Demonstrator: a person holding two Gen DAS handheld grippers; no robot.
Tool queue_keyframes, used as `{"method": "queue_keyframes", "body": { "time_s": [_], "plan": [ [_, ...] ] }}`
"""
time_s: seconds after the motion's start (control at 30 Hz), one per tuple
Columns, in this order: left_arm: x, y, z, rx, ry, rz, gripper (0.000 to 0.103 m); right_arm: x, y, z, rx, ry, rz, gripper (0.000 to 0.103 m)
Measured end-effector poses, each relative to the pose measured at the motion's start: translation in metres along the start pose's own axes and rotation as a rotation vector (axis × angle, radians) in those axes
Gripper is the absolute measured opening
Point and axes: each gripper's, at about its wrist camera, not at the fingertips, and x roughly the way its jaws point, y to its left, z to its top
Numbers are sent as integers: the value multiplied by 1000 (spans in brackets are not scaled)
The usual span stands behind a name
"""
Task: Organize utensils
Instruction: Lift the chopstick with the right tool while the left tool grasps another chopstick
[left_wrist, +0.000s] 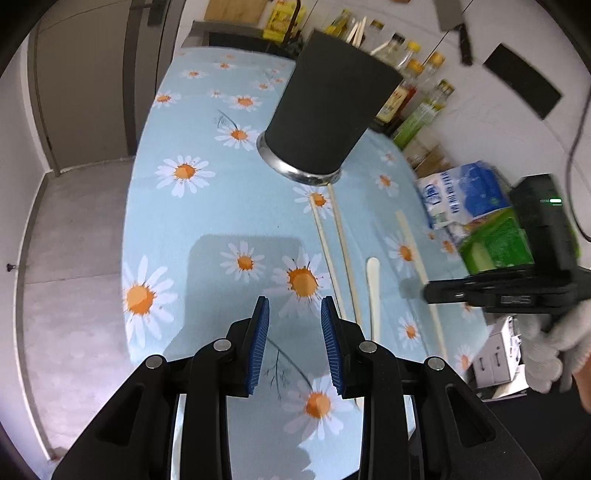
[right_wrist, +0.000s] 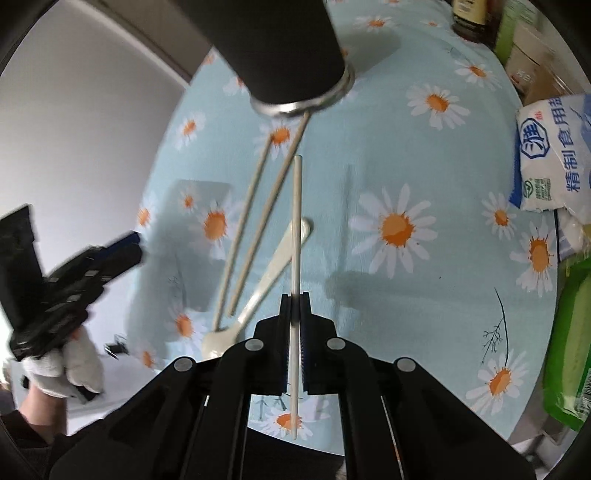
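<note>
Table (left_wrist: 207, 221) under a pale blue cloth printed with white-and-orange daisies; grey floor and a door beyond its left edge. Along the right edge: oil and sauce bottles (left_wrist: 410, 92), a white-and-blue salt bag (right_wrist: 554, 155), a green packet (left_wrist: 495, 240). A black cylindrical utensil holder (left_wrist: 325, 110) with a metal base ring stands mid-table, toward the far edge; its contents cannot be seen. Two chopsticks (left_wrist: 340, 251) lie side by side on the cloth, their far tips at the holder's base, a pale spoon (right_wrist: 269, 269) just beside them. Right claw (right_wrist: 294, 295) pressed together, pinching a third chopstick (right_wrist: 296, 206) clear of the cloth. Left claw (left_wrist: 295, 306) spread, nothing between its pads, over the near edge.
</note>
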Motion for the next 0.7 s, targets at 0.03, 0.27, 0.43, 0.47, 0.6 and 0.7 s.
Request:
{"method": "queue_keyframes", "body": {
  "time_s": [0.03, 0.27, 0.43, 0.47, 0.6, 0.7],
  "plan": [
    [4, -2, 3, -5, 15, 1, 28, -8, 2, 0, 0, -19, 15, 6],
    [37, -27, 27, 32, 98, 45, 28, -34, -29, 1, 77, -143, 175, 6],
    [63, -38, 40, 16, 174, 105, 28, -42, -45, 0, 106, -190, 270, 6],
    [66, -40, 42, 15, 186, 118, 28, -40, -45, -1, 109, -197, 281, 6],
    [83, -46, 47, 14, 247, 173, 28, -43, -58, 0, 125, -223, 337, 6],
    [94, -48, 50, -6, 286, 211, 28, -46, -67, -1, 135, -231, 376, 6]
  ]
}}
